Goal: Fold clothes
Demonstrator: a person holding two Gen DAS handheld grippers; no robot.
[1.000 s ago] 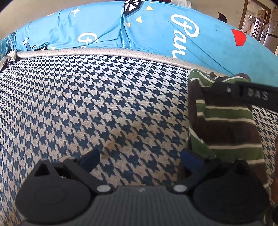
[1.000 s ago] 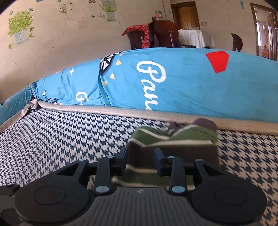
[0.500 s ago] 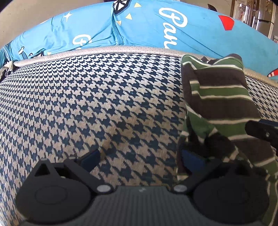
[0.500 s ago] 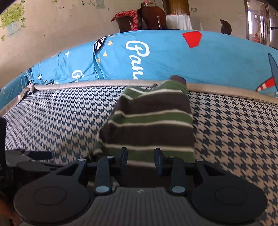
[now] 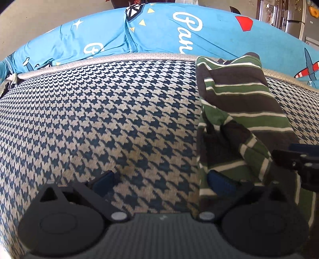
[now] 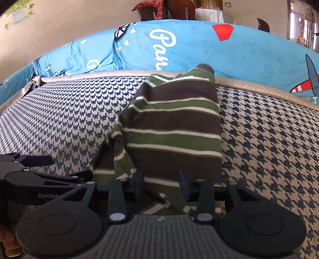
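Note:
A green, brown and white striped garment (image 5: 245,103) lies lengthwise on the houndstooth cushion (image 5: 99,119), its far end at the beige piping. My left gripper (image 5: 161,182) is open wide just left of it, and its right fingertip (image 5: 219,183) rests on the garment's left edge. In the right wrist view the garment (image 6: 173,123) stretches away from my right gripper (image 6: 161,183), which is shut on a bunched fold at the near end. The right gripper (image 5: 297,159) shows at the right edge of the left wrist view. The left gripper (image 6: 55,167) shows low on the left.
A blue printed cover (image 5: 159,33) with white lettering rises behind the cushion's piping (image 6: 259,87). Houndstooth fabric (image 6: 269,149) lies bare on both sides of the garment. Chairs and a white-clothed table (image 6: 207,14) stand far behind. A person's fingers (image 6: 10,243) show at the lower left.
The right gripper has drawn back toward me with the garment's near end, so the garment went from a short heap to a long strip. The left gripper stayed open.

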